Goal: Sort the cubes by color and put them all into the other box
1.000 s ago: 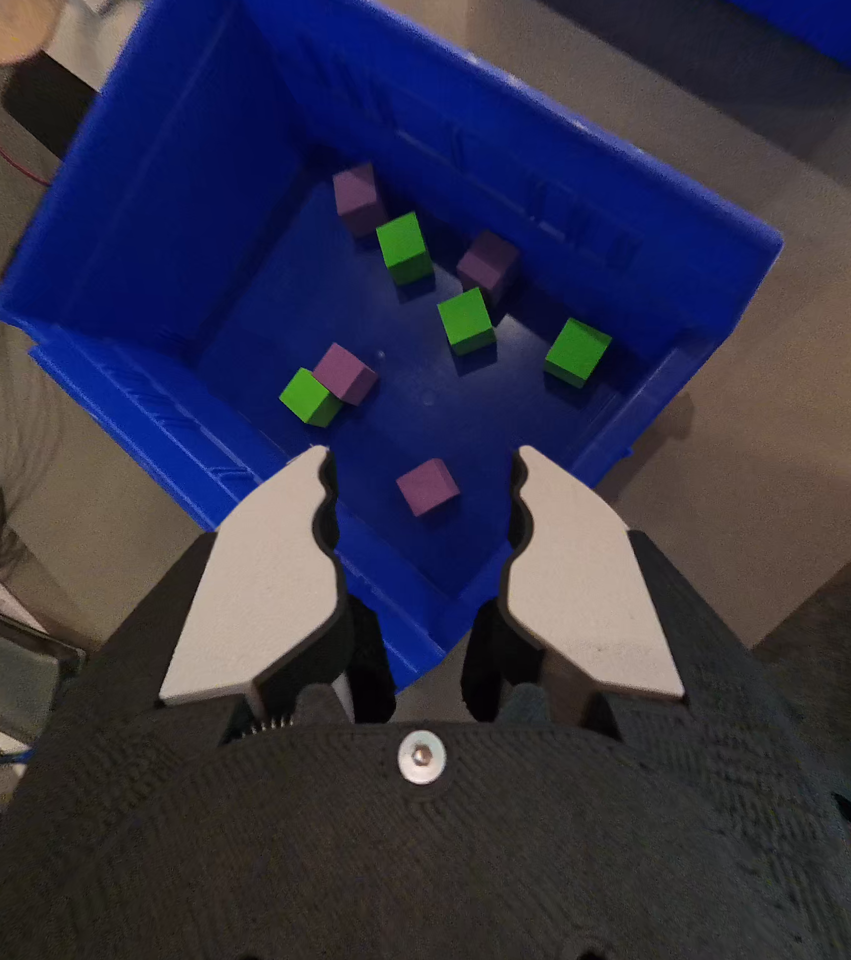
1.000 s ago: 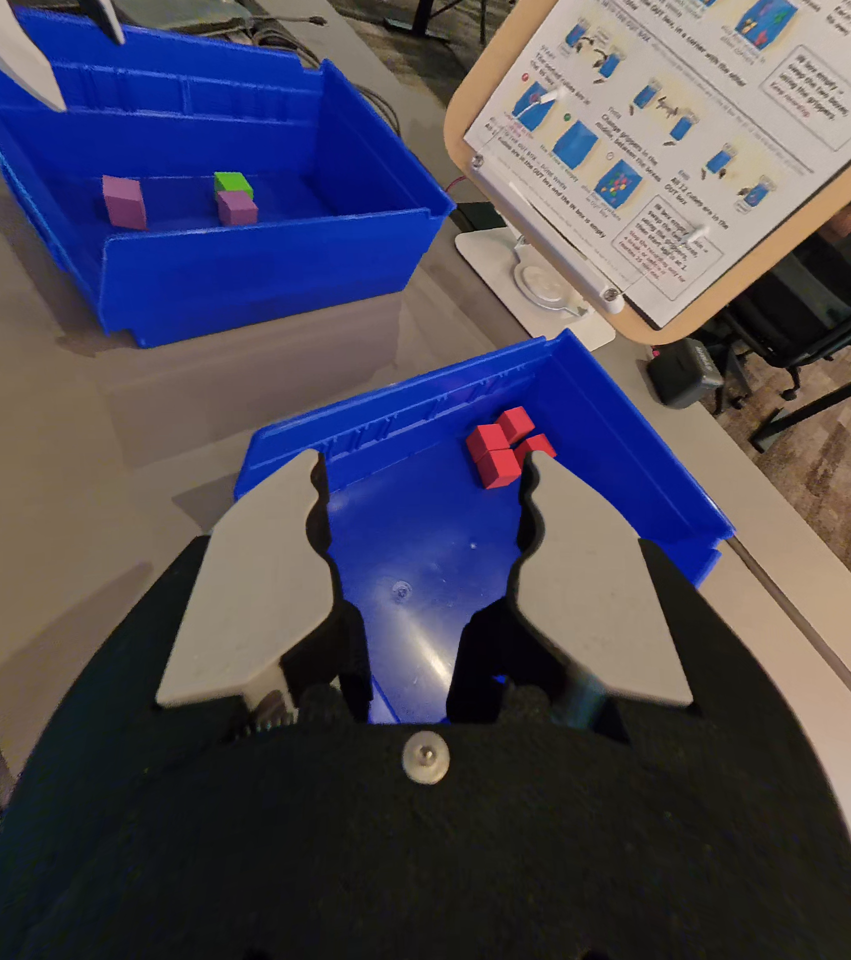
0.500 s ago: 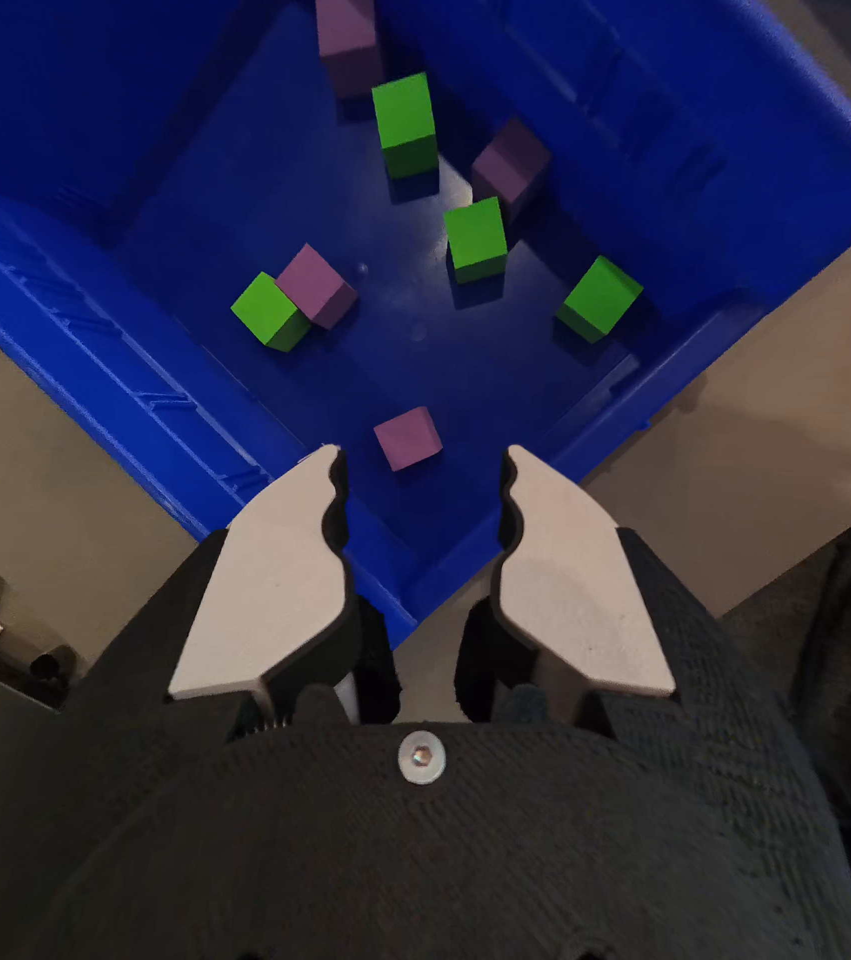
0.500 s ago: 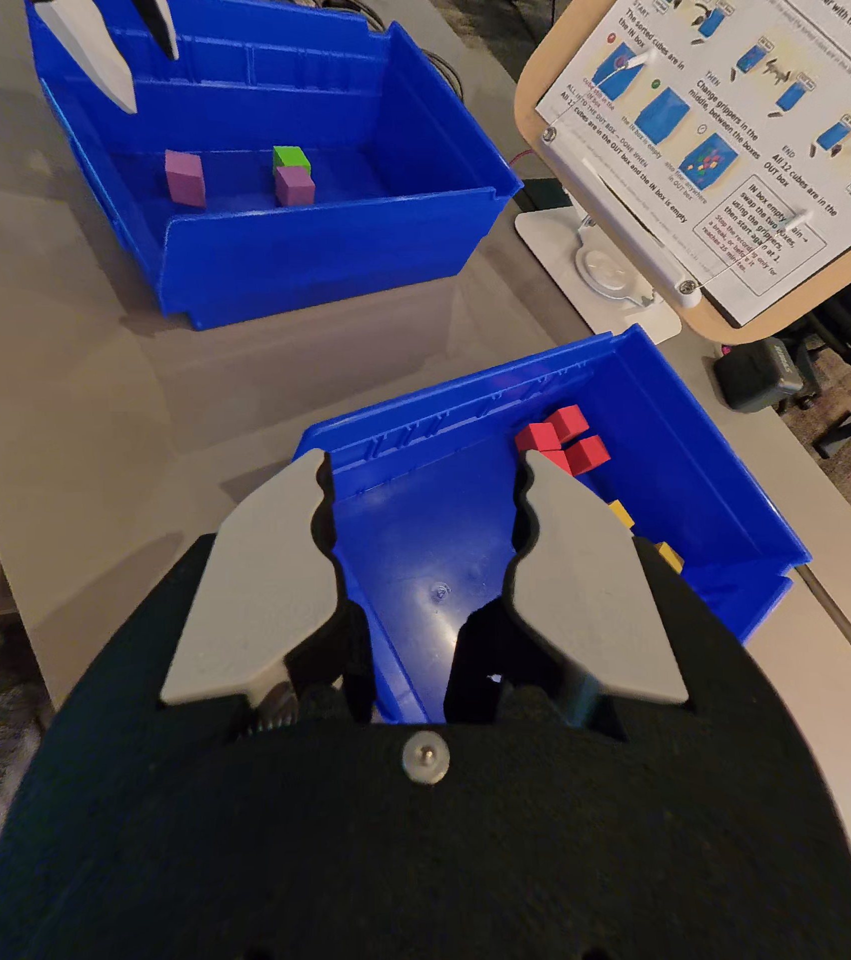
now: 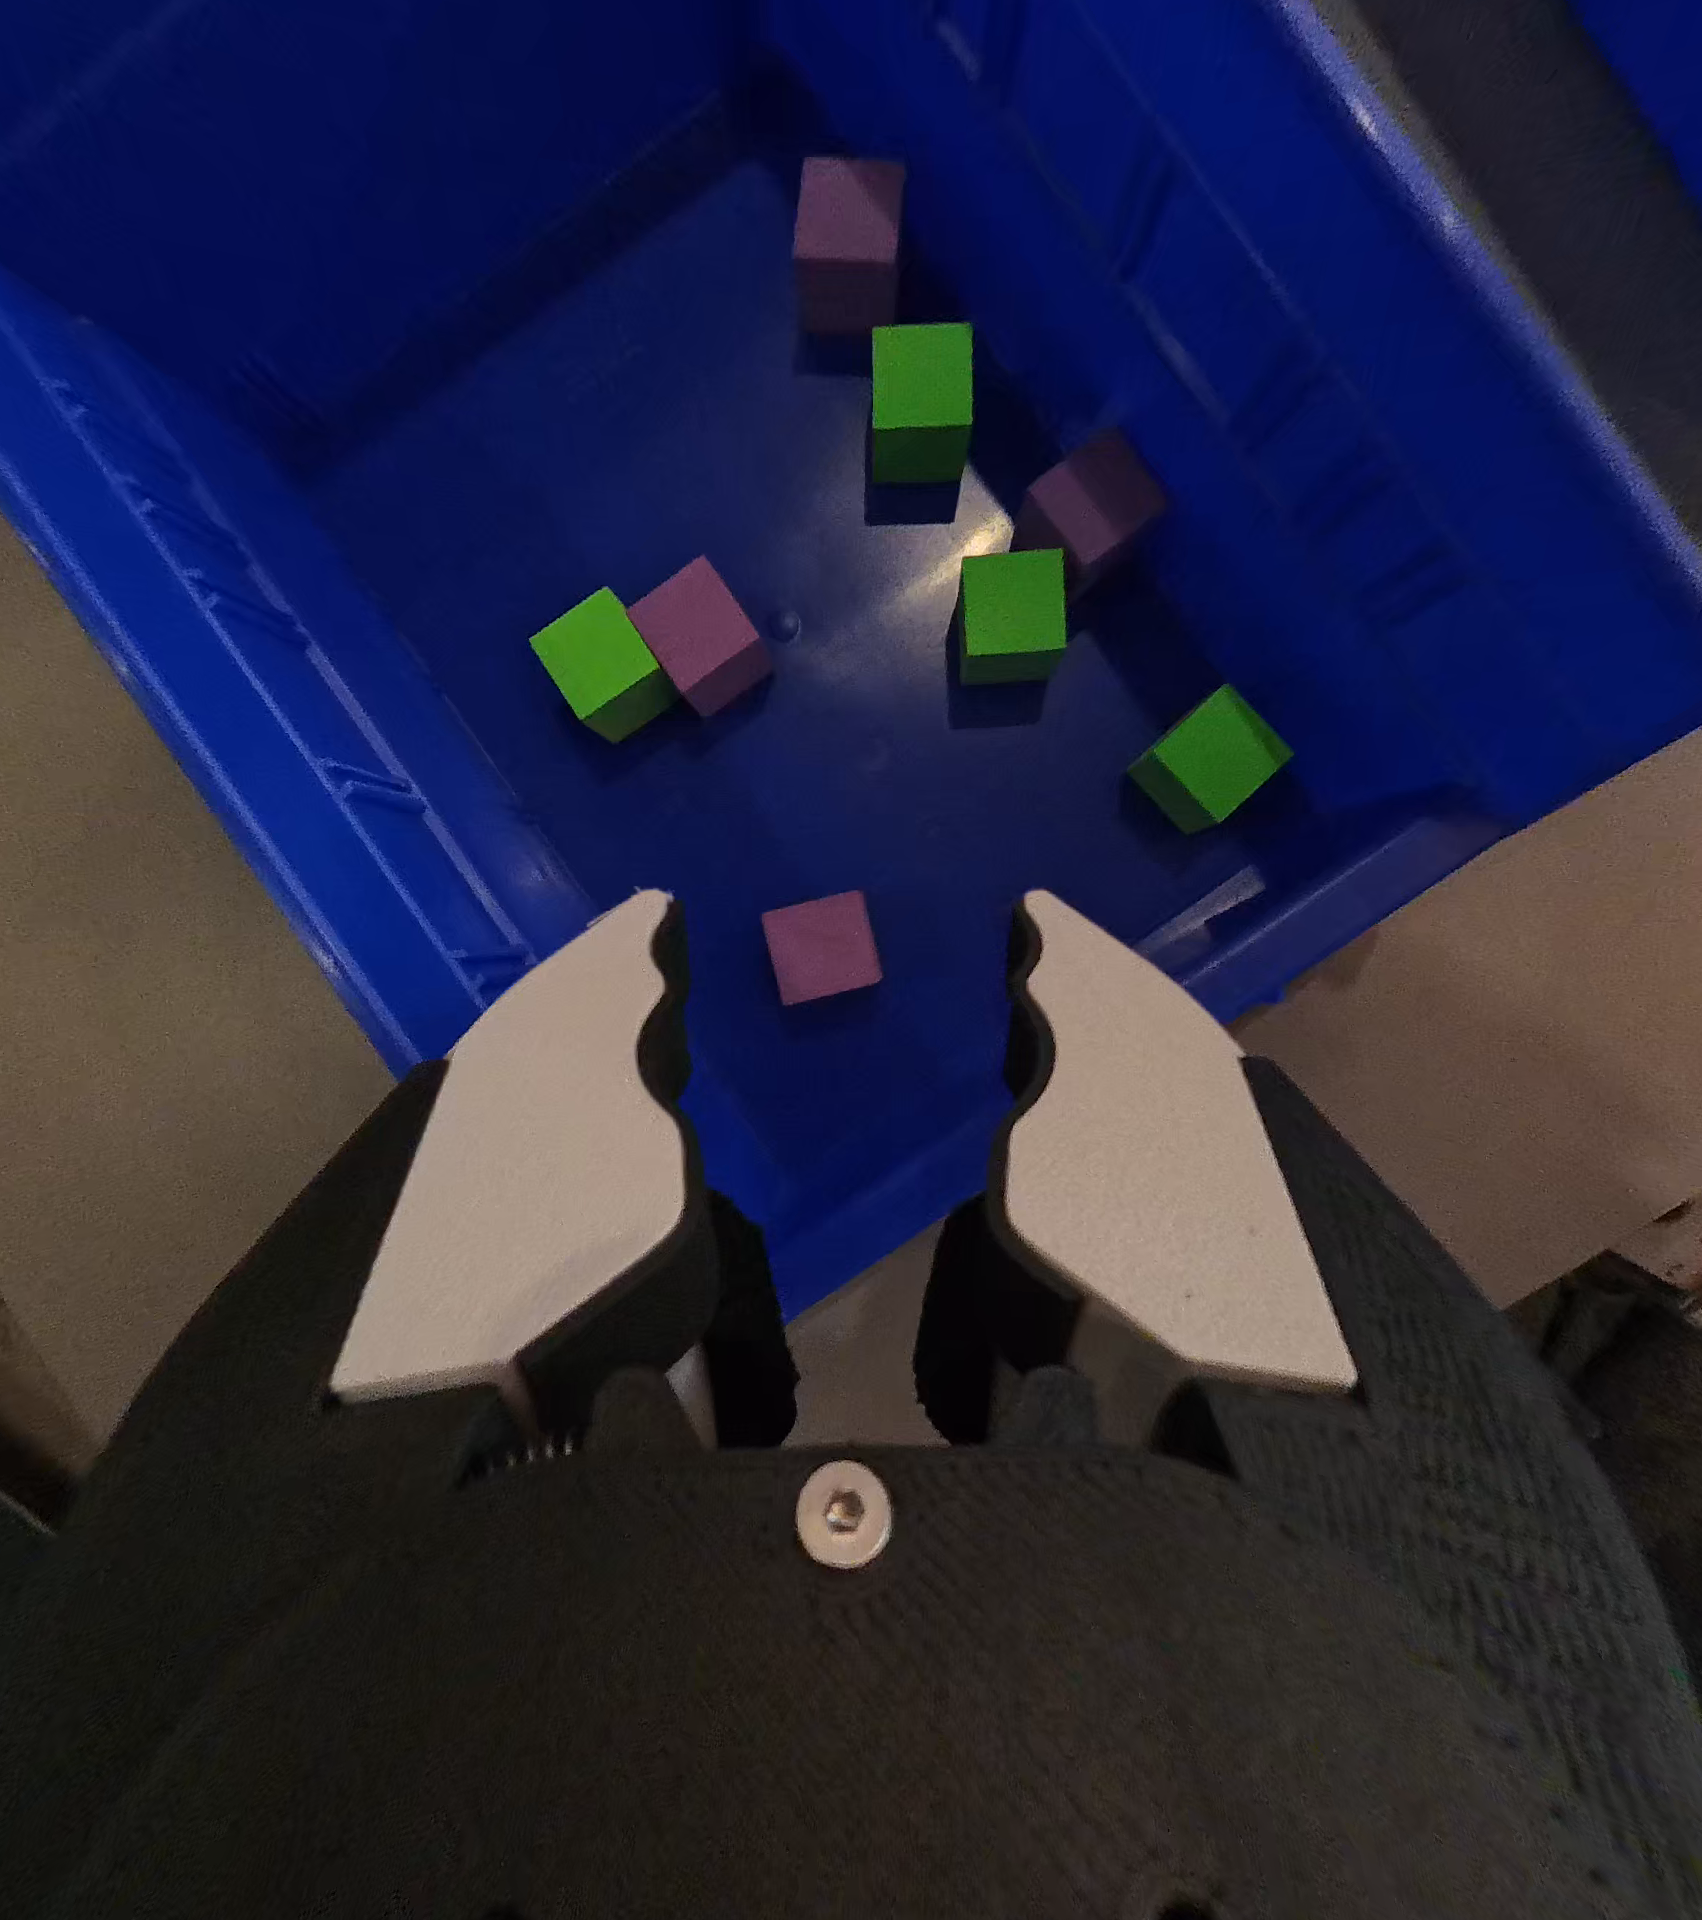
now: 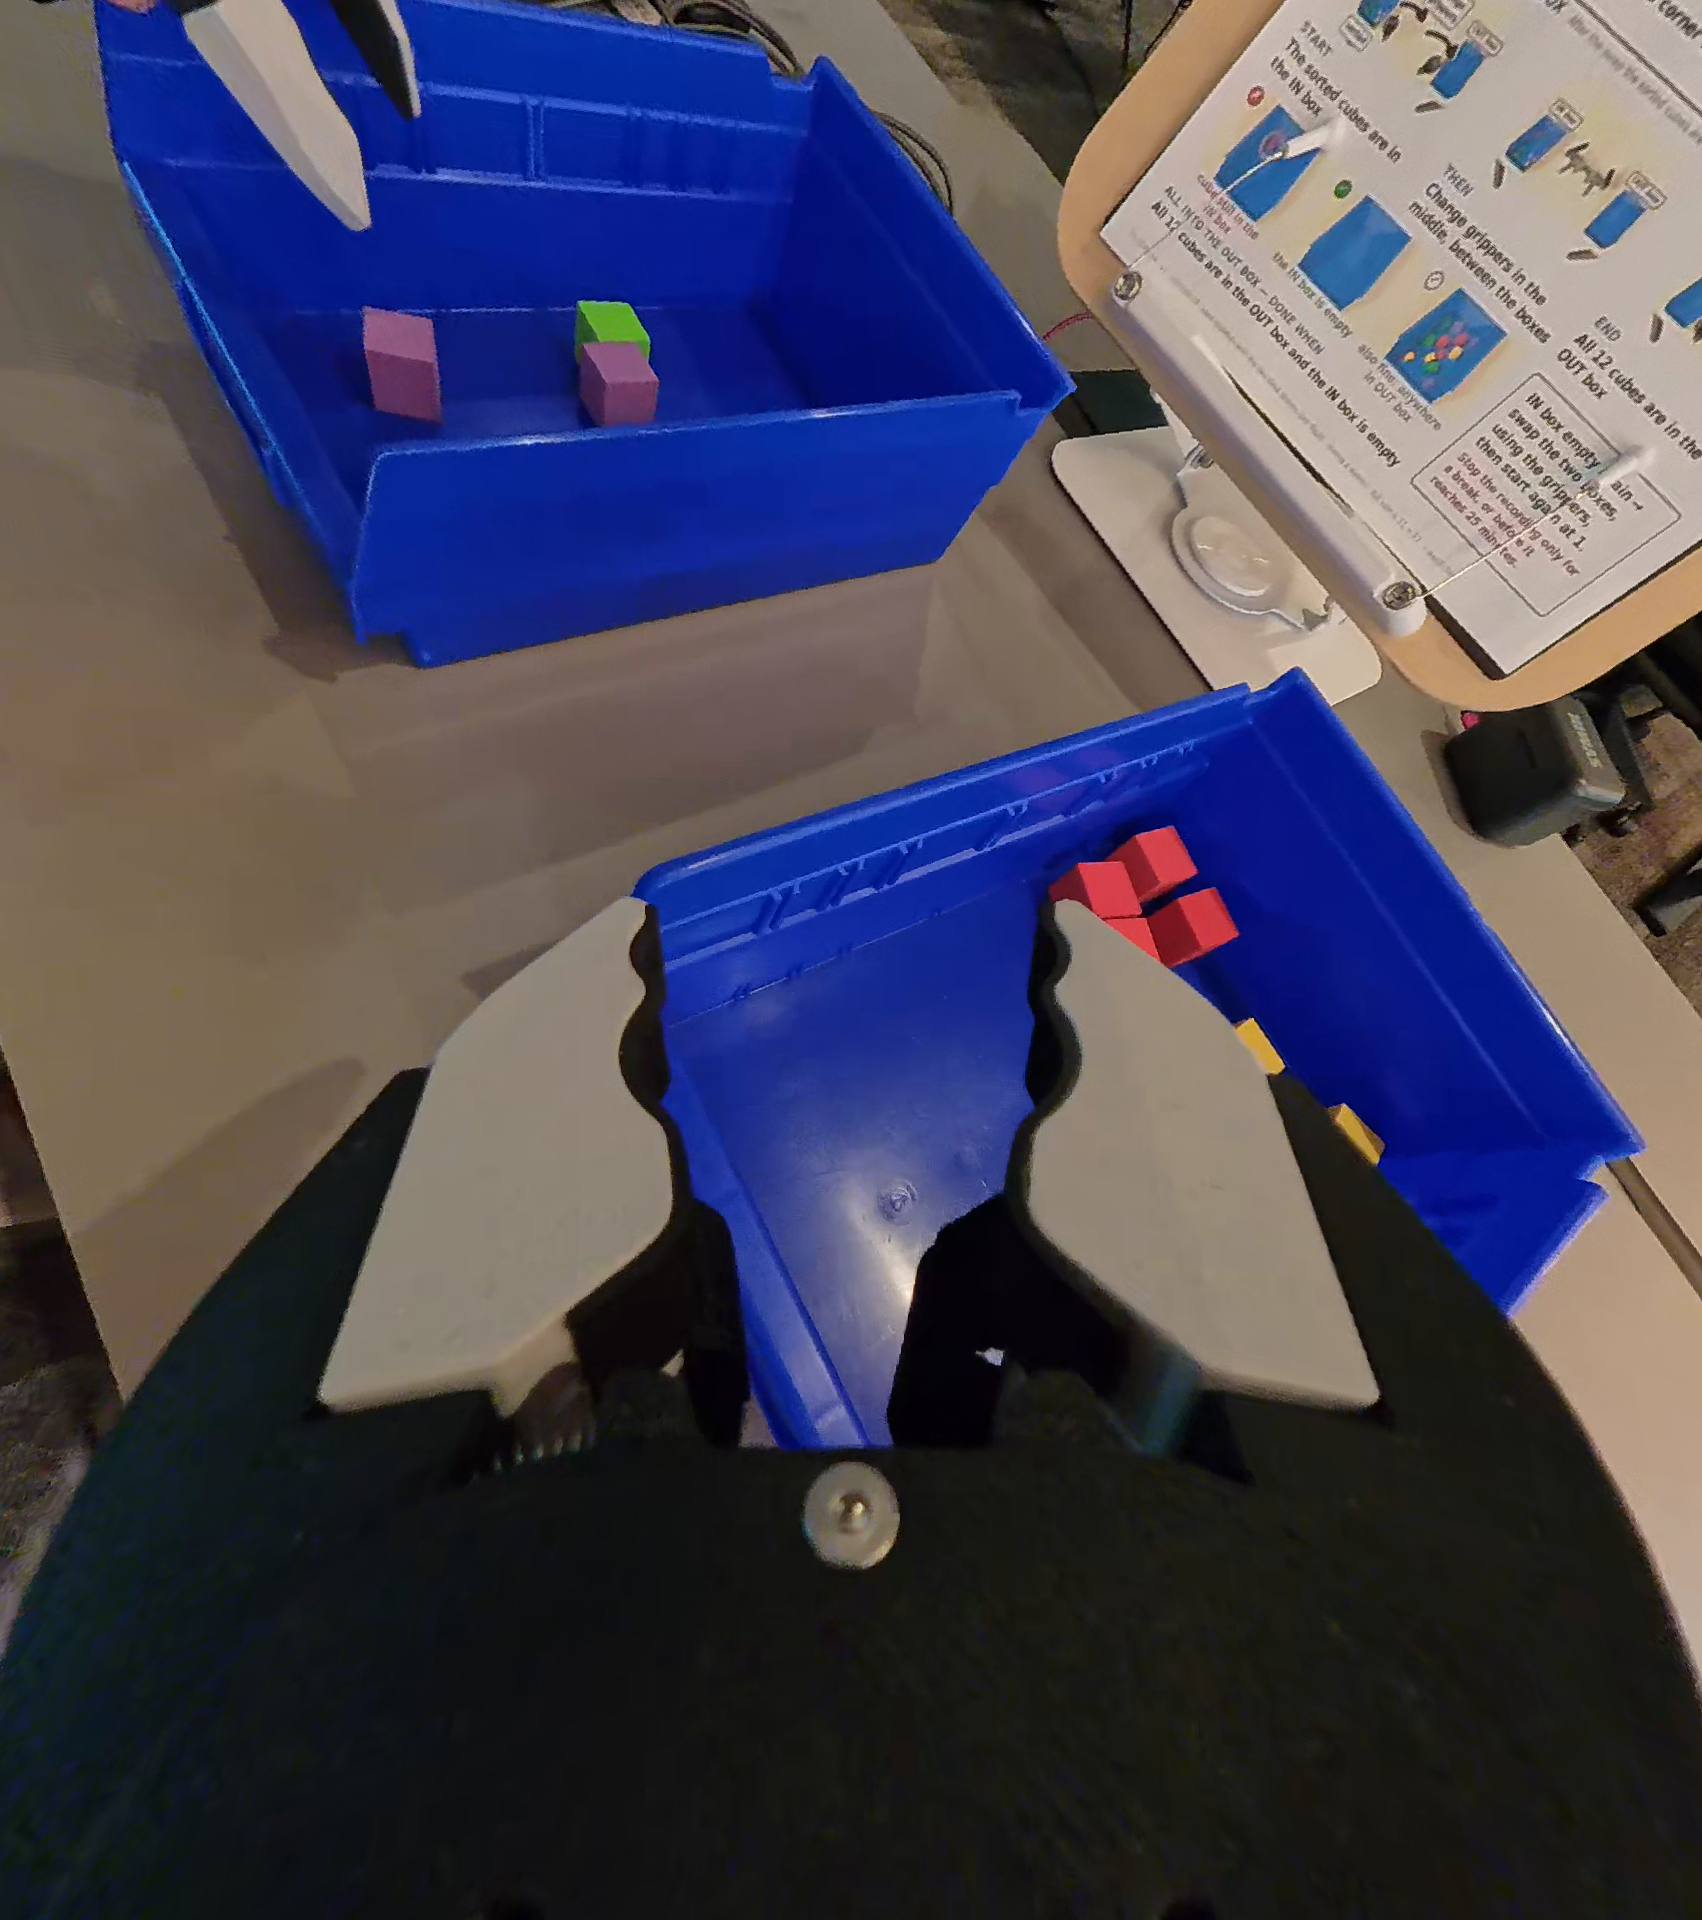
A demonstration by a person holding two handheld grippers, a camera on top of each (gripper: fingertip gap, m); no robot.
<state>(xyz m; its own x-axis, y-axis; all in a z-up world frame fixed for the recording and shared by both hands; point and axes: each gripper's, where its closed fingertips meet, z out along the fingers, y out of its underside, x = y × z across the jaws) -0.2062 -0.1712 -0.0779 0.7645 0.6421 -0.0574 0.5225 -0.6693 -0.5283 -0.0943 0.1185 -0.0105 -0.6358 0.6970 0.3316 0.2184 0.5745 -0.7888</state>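
Left gripper: the left gripper [image 5: 842, 914] hangs over the near corner of a big blue plastic bin [image 5: 234, 665]. Its two grey fingers are spread wide and hold nothing.
Nearest thing: a small purple wooden cube [image 5: 819, 948] lies on the bin floor, seen right between the fingertips. It is below them and not touched.
Other cubes in that bin: a green cube [image 5: 601, 665] and a second purple cube [image 5: 701, 636] touch each other near the left wall. Three more green cubes [image 5: 1013, 615] and two more purple cubes [image 5: 847, 244] lie apart, nearer the far wall and the right side.
Right gripper: the right gripper [image 6: 842, 920] hangs over a second blue plastic bin [image 6: 1449, 935]. Its fingers are spread wide too and hold nothing.
In that bin: a bunch of red cubes [image 6: 1153, 894] sits in the far corner, just beside the right fingertip. Yellow cubes [image 6: 1260, 1044] peek out behind the right finger.
Bench: both bins stand on a grey bench [image 6: 203, 831], well apart.
Beside the bench's right edge: a tan board with a printed picture sheet [image 6: 1449, 312] leans on a white stand [image 6: 1231, 561].
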